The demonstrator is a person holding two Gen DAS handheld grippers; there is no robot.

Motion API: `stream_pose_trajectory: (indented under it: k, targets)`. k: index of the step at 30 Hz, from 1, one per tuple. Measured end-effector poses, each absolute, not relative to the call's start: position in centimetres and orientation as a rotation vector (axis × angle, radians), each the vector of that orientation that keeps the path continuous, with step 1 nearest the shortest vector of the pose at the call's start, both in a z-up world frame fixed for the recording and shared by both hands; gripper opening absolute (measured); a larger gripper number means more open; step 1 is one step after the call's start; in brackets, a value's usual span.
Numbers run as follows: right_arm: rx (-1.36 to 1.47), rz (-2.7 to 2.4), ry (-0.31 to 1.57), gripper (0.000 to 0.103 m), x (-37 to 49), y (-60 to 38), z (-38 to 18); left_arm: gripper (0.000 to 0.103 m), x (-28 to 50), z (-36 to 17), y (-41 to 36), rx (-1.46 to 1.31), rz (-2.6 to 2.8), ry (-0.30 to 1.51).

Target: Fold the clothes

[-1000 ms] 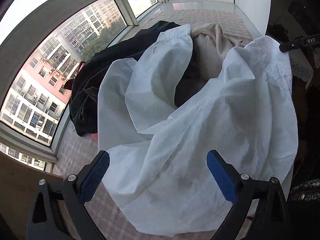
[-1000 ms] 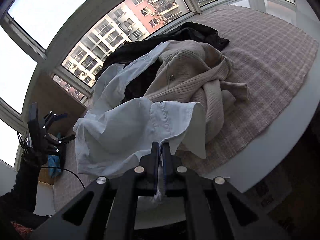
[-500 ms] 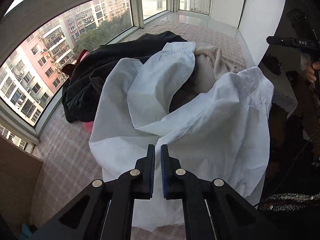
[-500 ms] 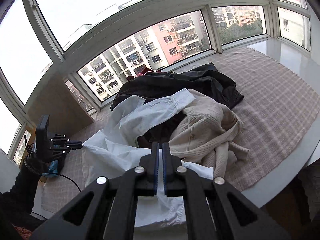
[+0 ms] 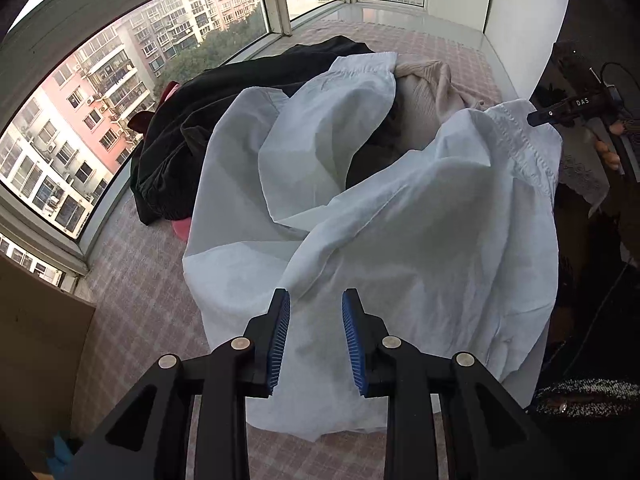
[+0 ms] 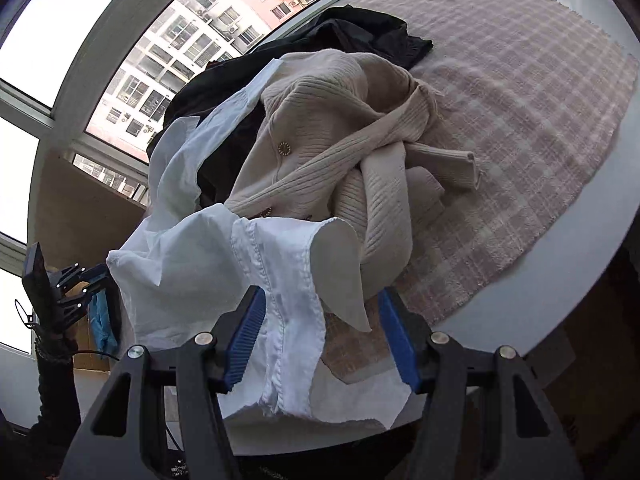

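**A:** What lies on the left of the scene?

**B:** A tall bay window. Just beside it a black garment (image 5: 208,140) is heaped at the far left of the pink checked cover (image 5: 136,312) on the window seat. Next to it, and partly over it, sprawls the white shirt (image 5: 420,240), crumpled, its near edge hanging off the seat's front.

**A:** And the left gripper?

**B:** The left gripper (image 5: 315,338) hovers low over the shirt's near hem, its blue pads (image 5: 280,336) parted with a modest gap and nothing caught between them.

**A:** Further right?

**B:** A beige ribbed cardigan (image 6: 340,140) is bundled against the shirt. The right gripper (image 6: 322,338) is spread wide, and the shirt's stitched placket (image 6: 288,320) droops loosely between its fingers; no pinch can be seen.

**A:** So what is the step?

**B:** Probably taking hold of the shirt at two points to lift it clear of the pile. To do it well, I would judge that each gripper should close on a seamed edge, not on loose cloth, since thin fabric may slip. The holds should be well apart, so the shirt hangs flat. Lift gently: one sleeve lies across the black garment and cardigan and could drag them along.
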State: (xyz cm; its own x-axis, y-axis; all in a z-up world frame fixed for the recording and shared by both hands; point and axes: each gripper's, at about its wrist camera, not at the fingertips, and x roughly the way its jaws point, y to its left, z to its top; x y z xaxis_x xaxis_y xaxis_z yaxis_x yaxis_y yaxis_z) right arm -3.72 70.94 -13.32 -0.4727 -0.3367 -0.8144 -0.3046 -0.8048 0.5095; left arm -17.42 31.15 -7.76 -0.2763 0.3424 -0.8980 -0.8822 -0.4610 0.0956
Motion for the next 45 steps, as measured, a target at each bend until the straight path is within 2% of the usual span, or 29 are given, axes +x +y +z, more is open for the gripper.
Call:
stream_pose_trajectory:
  k: [2, 3, 4, 5, 8, 9, 10, 14, 18, 20, 21, 22, 28, 31, 32, 33, 34, 36, 40, 45]
  targets:
    - [1.601, -2.469, -0.913, 0.058, -4.5, 69.8, -13.7, 0.027, -17.6, -7.8, 31.4, -1.088, 1.849, 0.802]
    - [1.593, -2.465, -0.869, 0.054, -4.8, 69.2, -13.7, 0.028, -17.8, -7.8, 31.5, -1.089, 1.849, 0.811]
    - [1.596, -2.468, -0.809, 0.018, -5.0, 68.5, -13.3, 0.030, -18.0, -7.9, 31.7, -1.090, 1.849, 0.819]
    - [1.616, -2.483, -0.718, 0.002, -5.1, 67.8, -12.5, 0.031, -18.3, -7.9, 31.9, -1.088, 1.847, 0.829]
    - [1.628, -2.529, -0.488, 0.003, -5.1, 66.4, -9.1, 0.036, -18.6, -8.0, 32.7, -1.059, 1.808, 0.873]
    - [1.614, -2.547, -0.438, 0.003, -4.8, 66.2, -7.6, 0.042, -18.6, -8.0, 33.0, -1.047, 1.791, 0.889]
    - [1.602, -2.567, -0.405, 0.002, -4.3, 66.2, -6.1, 0.051, -18.6, -8.0, 33.3, -1.033, 1.774, 0.906]
    - [1.581, -2.626, -0.302, 0.002, -2.1, 66.1, -1.8, 0.058, -18.0, -7.5, 35.3, -0.952, 1.699, 0.988]
    - [1.647, -2.641, -0.273, 0.002, -0.1, 65.9, -2.7, 0.064, -19.0, -6.4, 37.7, -0.918, 1.654, 0.984]
    - [1.664, -2.622, -0.309, 0.002, 0.4, 65.6, -4.1, 0.068, -20.4, -6.1, 39.4, -0.945, 1.643, 0.925]
    - [1.672, -2.609, -0.323, 0.003, 0.6, 65.4, -4.7, 0.074, -21.1, -6.3, 40.3, -0.962, 1.639, 0.904]
    - [1.682, -2.601, -0.328, 0.003, 0.8, 65.2, -5.4, 0.075, -21.9, -6.8, 41.3, -0.981, 1.638, 0.908]
    - [1.695, -2.570, -0.372, 0.003, 1.0, 65.1, -6.8, 0.075, -23.4, -12.7, 44.8, -1.115, 1.514, 1.055]
    - [1.693, -2.559, -0.387, 0.003, 0.9, 65.2, -6.9, 0.075, -23.3, -14.4, 44.9, -1.147, 1.455, 1.047]
    - [1.697, -2.557, -0.379, 0.003, 0.7, 65.3, -6.9, 0.074, -23.2, -14.9, 45.0, -1.159, 1.437, 1.038]
    - [1.702, -2.559, -0.368, 0.003, 0.5, 65.3, -7.0, 0.066, -23.3, -15.4, 45.2, -1.177, 1.423, 1.027]
    - [1.705, -2.558, -0.362, 0.003, 0.3, 65.3, -7.0, 0.038, -23.3, -15.9, 45.3, -1.195, 1.408, 1.016]
    - [1.700, -2.561, -0.367, 0.003, -0.1, 65.5, -6.9, 0.000, -23.5, -16.7, 45.4, -1.231, 1.401, 0.988]
    - [1.676, -2.587, -0.357, 0.003, -0.7, 65.8, -5.9, 0.000, -23.2, -16.1, 44.4, -1.211, 1.431, 0.936]
    - [1.548, -2.693, -0.297, 0.003, -2.0, 66.1, -1.6, 0.000, -24.3, -9.4, 40.4, -1.116, 1.619, 0.780]
